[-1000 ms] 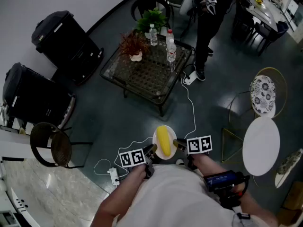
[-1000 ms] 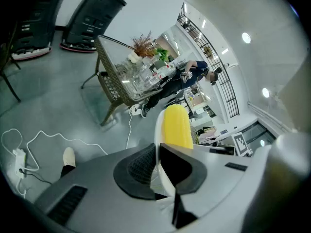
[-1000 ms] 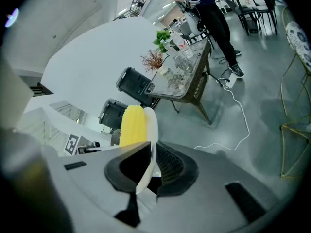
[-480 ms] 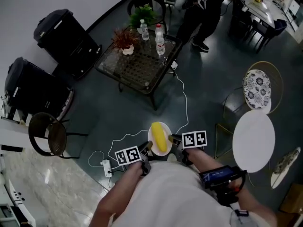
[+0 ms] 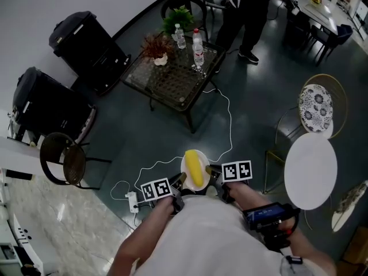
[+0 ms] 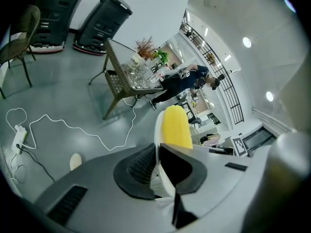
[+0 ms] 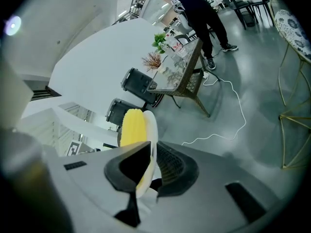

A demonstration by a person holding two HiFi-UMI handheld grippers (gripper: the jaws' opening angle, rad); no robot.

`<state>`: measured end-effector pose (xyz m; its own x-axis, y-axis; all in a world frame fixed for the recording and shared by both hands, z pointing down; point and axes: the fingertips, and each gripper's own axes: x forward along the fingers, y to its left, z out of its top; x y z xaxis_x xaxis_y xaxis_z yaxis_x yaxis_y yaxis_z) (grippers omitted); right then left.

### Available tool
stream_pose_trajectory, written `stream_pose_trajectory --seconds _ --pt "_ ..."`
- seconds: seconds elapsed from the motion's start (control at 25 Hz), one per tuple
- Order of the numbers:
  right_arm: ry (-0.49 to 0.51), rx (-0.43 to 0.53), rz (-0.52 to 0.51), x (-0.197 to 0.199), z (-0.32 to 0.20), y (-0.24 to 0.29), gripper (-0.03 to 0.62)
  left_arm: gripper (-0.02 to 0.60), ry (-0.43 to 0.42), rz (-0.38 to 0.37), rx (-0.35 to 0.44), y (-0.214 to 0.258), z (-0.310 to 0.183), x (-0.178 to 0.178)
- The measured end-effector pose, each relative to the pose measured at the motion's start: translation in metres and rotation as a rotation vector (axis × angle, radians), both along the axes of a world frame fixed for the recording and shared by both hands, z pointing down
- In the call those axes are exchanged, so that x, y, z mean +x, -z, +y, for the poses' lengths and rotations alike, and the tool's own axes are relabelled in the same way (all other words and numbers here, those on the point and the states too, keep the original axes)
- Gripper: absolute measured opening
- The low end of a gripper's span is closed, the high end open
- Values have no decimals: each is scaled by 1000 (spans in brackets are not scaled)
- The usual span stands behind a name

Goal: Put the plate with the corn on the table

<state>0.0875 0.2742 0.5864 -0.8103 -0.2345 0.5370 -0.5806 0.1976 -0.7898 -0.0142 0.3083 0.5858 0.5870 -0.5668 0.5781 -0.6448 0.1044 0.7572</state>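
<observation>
Over the last second little changes. The plate (image 5: 203,158) sits in about the same spot in front of the person's chest, level, with the corn (image 5: 195,168) lying along its middle. It is in the air over the floor, not on any table.

The left gripper (image 5: 181,180) has its fingers clamped on the plate's left rim. Its own view shows the white rim running between them. The right gripper (image 5: 211,171) is the same on the opposite rim, fingers closed on it. It's a two-sided carry and the grip looks unchanged.

What does shift is the room in the head view. The dark table (image 5: 172,84) drifts a little left, then back, and sits slightly higher in frame. The round white table (image 5: 310,171) nudges sideways, and the standing person (image 5: 247,4) slides further towards the top edge.

My read is that this is mostly head or body sway, not real progress — the dark table remains well apart from the plate. The white one is nearer, off to the right. I can't tell which is the target.

So the task is mid-carry and placement hasn't started. A cable (image 5: 225,119) lies across the floor between the plate and the dark table — a possible trip risk on that route.
</observation>
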Motion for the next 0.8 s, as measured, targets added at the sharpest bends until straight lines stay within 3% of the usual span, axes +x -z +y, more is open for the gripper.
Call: stream_pose_trajectory --seconds 0.8 --pt "-25 6 10 6 0 2 44 34 -28 -6 18 4 -3 5"
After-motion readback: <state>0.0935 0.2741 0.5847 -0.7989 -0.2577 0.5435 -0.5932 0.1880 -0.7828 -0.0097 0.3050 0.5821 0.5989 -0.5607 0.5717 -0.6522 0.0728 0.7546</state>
